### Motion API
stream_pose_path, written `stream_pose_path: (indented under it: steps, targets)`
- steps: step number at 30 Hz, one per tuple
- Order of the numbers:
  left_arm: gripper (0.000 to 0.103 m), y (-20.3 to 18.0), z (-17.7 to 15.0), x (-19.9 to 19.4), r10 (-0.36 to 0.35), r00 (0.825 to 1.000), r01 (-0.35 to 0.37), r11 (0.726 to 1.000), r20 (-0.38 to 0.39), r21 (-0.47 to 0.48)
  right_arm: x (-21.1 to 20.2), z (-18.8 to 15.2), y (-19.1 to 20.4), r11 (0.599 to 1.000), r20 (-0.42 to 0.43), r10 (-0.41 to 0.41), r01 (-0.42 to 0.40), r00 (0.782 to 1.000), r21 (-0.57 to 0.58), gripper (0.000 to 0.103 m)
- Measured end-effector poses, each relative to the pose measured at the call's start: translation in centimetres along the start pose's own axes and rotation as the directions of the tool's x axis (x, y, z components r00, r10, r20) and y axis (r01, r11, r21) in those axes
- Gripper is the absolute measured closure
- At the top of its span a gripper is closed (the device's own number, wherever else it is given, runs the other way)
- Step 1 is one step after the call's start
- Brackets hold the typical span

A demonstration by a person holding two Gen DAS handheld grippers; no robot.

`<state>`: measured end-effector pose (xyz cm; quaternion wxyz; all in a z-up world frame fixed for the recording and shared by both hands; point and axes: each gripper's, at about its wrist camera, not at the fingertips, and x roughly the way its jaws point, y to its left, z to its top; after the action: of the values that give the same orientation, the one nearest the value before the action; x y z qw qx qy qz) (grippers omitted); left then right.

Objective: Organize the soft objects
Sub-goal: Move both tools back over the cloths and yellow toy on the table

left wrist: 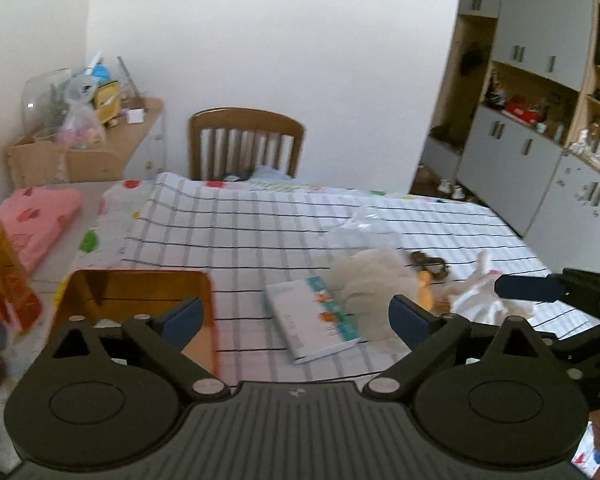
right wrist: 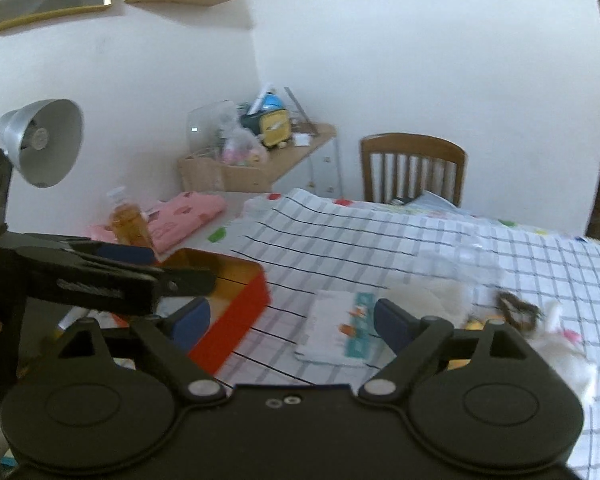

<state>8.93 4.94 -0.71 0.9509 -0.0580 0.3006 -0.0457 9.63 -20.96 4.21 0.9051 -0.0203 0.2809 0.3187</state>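
The soft things lie in a loose heap on the right part of the bench (left wrist: 260, 232): a pale, fluffy cream plush (left wrist: 363, 276) with a crinkled clear plastic bag (left wrist: 359, 226) just behind it, a small orange piece (left wrist: 425, 292) tucked against it, a dark brown scrunchie (left wrist: 429, 262) beyond, and a white plush (left wrist: 475, 292) at the right end; blur hides finer detail. The heap's long axis runs left to right across the bench, and the white plush's pale ear sticks upward. A flat booklet (left wrist: 311, 316) with a teal strip lies just left of the cream plush, angled diagonally. Farther left sits an open orange tin box (left wrist: 140, 288), with an amber bottle (left wrist: 4, 268) and a folded pink cloth (left wrist: 40, 216) beyond it. The left tool (left wrist: 296, 316) hangs above the bench with jaws spread wide, gripping nothing; the right tool (right wrist: 292, 320) is likewise released and empty. The bench wears a white cloth checked in dark lines. A wooden chair (left wrist: 246, 140) stands at its far side against a white wall, a cluttered side shelf (left wrist: 140, 116) to the left, grey cabinets (left wrist: 511, 148) to the right.
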Motion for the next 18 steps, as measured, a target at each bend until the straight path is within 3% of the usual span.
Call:
stream_pose_path:
  steps: [12,18]
  targets:
    - [0.000,-6.0,0.4,4.8,-0.035,0.999,0.034,0.995,0.008,0.094,-2.1,-2.1,-6.8,0.986,-0.005,-0.151,0.151,0.988,0.074,0.014]
    - [0.000,-8.1,0.9,8.3,-0.125,0.991,0.128,0.987,-0.037,0.093,-2.3,-2.8,-9.9,0.969,-0.019,-0.232,0.232,0.973,0.086,0.014]
